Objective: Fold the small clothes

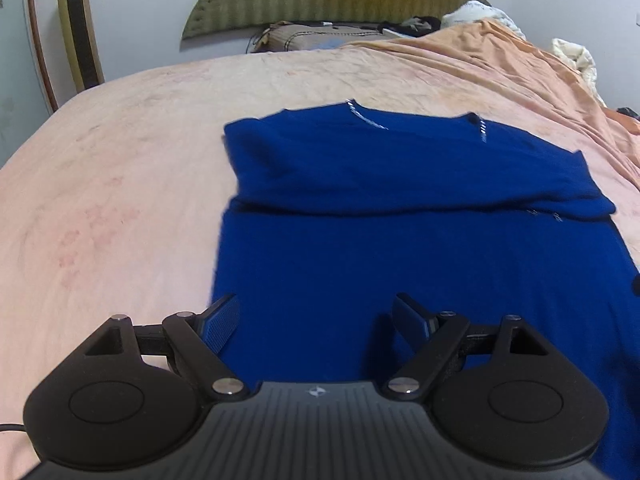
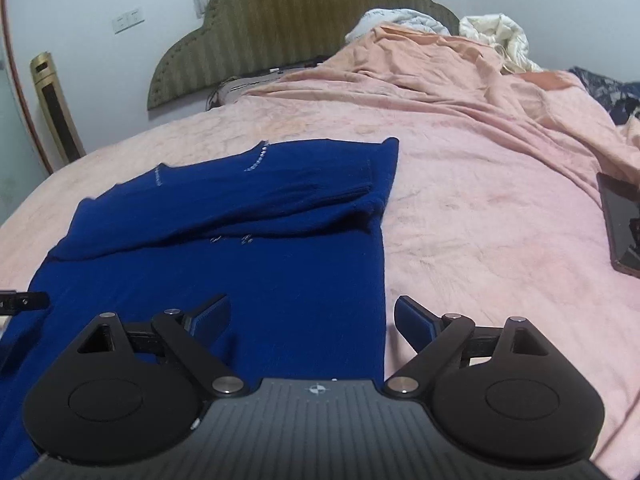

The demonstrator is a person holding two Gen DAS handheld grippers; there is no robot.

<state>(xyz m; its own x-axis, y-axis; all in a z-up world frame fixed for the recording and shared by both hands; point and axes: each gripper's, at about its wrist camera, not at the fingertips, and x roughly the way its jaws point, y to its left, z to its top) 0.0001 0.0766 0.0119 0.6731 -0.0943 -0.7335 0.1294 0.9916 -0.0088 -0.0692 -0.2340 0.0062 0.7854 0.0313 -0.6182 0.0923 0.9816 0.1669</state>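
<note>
A dark blue sweater (image 1: 400, 248) lies flat on the pink bed cover (image 1: 120, 200), neckline towards the headboard. Its sleeves are folded across the chest in a thick band (image 2: 240, 212). My left gripper (image 1: 316, 308) hovers open over the sweater's lower left edge, nothing between its fingers. My right gripper (image 2: 312, 308) is open above the lower right edge of the sweater (image 2: 280, 280), one finger over the cloth and the other over the bed cover. In the right wrist view, a black part of the other gripper (image 2: 24, 302) shows at the left border.
A dark tablet (image 2: 624, 224) lies on the cover to the right. A rumpled peach blanket (image 2: 460, 72) and a white quilt (image 2: 496, 36) are heaped at the far right by the olive headboard (image 2: 300, 20). A gold tower fan (image 1: 78, 28) stands at the wall left.
</note>
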